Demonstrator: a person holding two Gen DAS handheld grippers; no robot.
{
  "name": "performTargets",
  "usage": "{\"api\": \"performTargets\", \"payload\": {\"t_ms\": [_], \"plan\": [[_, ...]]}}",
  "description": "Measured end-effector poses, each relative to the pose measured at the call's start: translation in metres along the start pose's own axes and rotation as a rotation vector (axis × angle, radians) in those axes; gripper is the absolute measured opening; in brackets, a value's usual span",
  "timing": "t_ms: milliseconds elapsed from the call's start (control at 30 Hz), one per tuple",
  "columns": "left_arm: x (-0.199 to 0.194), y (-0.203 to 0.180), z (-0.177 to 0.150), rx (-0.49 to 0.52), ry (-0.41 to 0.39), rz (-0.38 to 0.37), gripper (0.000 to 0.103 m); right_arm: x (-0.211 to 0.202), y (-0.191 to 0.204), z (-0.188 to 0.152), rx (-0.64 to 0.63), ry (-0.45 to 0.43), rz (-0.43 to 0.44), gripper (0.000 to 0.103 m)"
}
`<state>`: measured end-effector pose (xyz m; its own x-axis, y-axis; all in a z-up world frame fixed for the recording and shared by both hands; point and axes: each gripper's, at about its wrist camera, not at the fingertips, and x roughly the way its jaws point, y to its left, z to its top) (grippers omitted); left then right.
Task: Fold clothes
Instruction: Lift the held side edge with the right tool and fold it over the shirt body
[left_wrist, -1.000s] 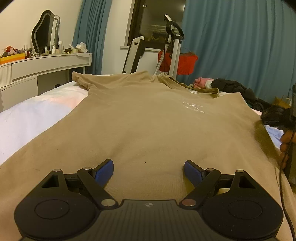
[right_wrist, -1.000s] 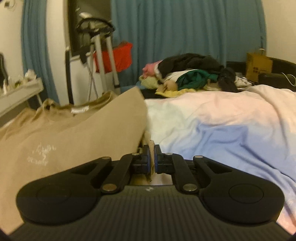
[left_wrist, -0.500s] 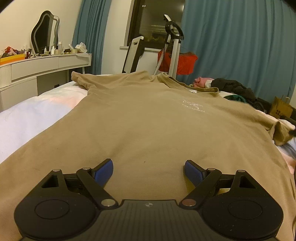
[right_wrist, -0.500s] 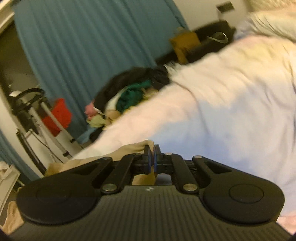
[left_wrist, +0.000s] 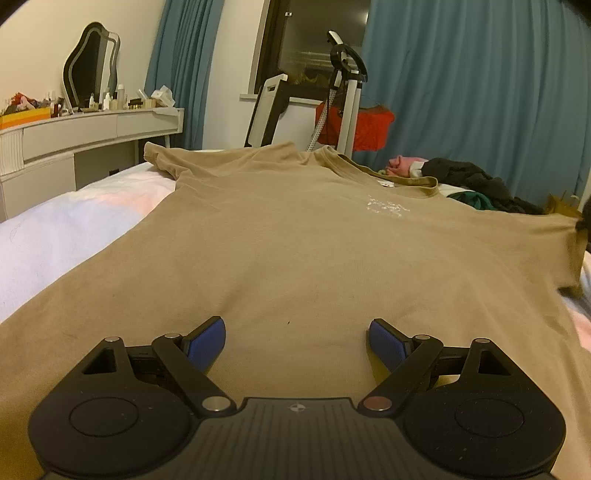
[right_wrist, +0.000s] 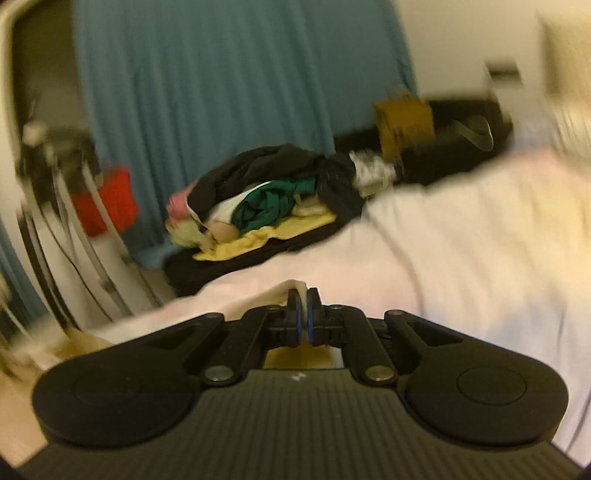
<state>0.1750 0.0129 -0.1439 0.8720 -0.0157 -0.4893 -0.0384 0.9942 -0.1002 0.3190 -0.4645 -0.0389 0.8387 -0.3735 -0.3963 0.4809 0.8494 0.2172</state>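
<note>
**Right claw pinches the shirt's edge, left claw waits wide open**

Nearest in the left wrist view, the left claw (left_wrist: 297, 341) sits low over the hem end of the tan cotton T-shirt (left_wrist: 295, 236), blue pads spread wide with nothing but flat fabric between them. The shirt lies spread face up on the bed with its pale pink-and-white cover (left_wrist: 74, 221), small white chest print (left_wrist: 386, 208) further up, collar (left_wrist: 391, 176) at the far end, one sleeve reaching out on the far left. At the right edge of this view the shirt's side is drawn up into a taut point against something dark.

Over to the right wrist view, and it's blurry. The right claw (right_wrist: 304, 321) is clamped tight on a fold of pale tan cloth, which looks like the T-shirt's edge, though the smear makes that hard to swear to. The cloth bunches up just above the pads and trails down to the left.

Beyond the claw, bare bed cover, then a heap of mixed clothes, black, green, yellow and pink (right_wrist: 266, 206), at the bed's far side. Behind it a brown cardboard box (right_wrist: 404, 122) and the teal curtains (right_wrist: 221, 92).

Back in the left view's distance: a white dressing worktop with drawers (left_wrist: 92, 129), crowded with bottles, a wavy-framed mirror (left_wrist: 90, 66) on it, and a red bag (left_wrist: 365, 127) hanging from a white stand by the dark window (left_wrist: 317, 48).
</note>
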Motion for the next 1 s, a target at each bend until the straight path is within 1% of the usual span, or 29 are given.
{"api": "performTargets", "payload": {"t_ms": [67,100,133,167,200,233,267,433,533,567,600,700,833,933,1000], "plan": [[0.000,0.001,0.000,0.001,-0.001,0.000,0.087,0.011,0.002,0.006,-0.037,0.032,0.044,0.009],[0.000,0.002,0.000,-0.002,-0.001,-0.001,0.088,0.011,0.001,0.005,-0.046,0.050,0.042,0.010],[0.001,0.003,0.000,-0.003,0.000,-0.002,0.088,0.012,0.001,0.003,-0.055,0.068,0.040,0.014],[0.000,0.004,0.000,-0.004,0.001,-0.003,0.088,0.009,-0.002,-0.001,-0.042,0.077,0.031,0.039],[0.000,0.005,0.001,-0.004,0.002,-0.004,0.088,0.002,-0.007,-0.008,0.003,0.081,0.036,0.056],[0.000,0.006,0.001,-0.006,0.002,-0.005,0.088,-0.005,-0.012,-0.016,0.049,0.085,0.041,0.086],[-0.001,0.007,0.001,-0.010,0.003,-0.009,0.088,-0.012,-0.017,-0.023,0.095,0.088,0.046,0.089],[-0.003,0.010,0.003,-0.023,0.009,-0.025,0.088,-0.055,-0.032,-0.080,0.350,0.133,0.158,0.088],[-0.005,0.011,0.003,-0.025,0.011,-0.029,0.088,-0.060,-0.034,-0.114,0.524,0.225,0.221,0.089],[-0.006,0.011,0.003,-0.026,0.012,-0.029,0.088,-0.059,-0.033,-0.119,0.565,0.238,0.239,0.089],[-0.006,0.012,0.003,-0.027,0.013,-0.029,0.088,-0.060,-0.031,-0.122,0.588,0.226,0.263,0.089],[-0.007,0.012,0.003,-0.034,0.014,-0.031,0.088,-0.051,-0.023,-0.130,0.629,0.222,0.330,0.090],[-0.006,0.010,0.002,-0.027,0.013,-0.025,0.089,-0.033,-0.012,-0.135,0.559,0.155,0.340,0.090],[-0.006,0.009,0.001,-0.019,0.010,-0.020,0.089,-0.018,-0.008,-0.129,0.515,0.097,0.343,0.090],[-0.006,0.010,0.000,-0.023,0.006,-0.023,0.089,-0.008,-0.009,-0.128,0.538,0.041,0.360,0.088]]}}
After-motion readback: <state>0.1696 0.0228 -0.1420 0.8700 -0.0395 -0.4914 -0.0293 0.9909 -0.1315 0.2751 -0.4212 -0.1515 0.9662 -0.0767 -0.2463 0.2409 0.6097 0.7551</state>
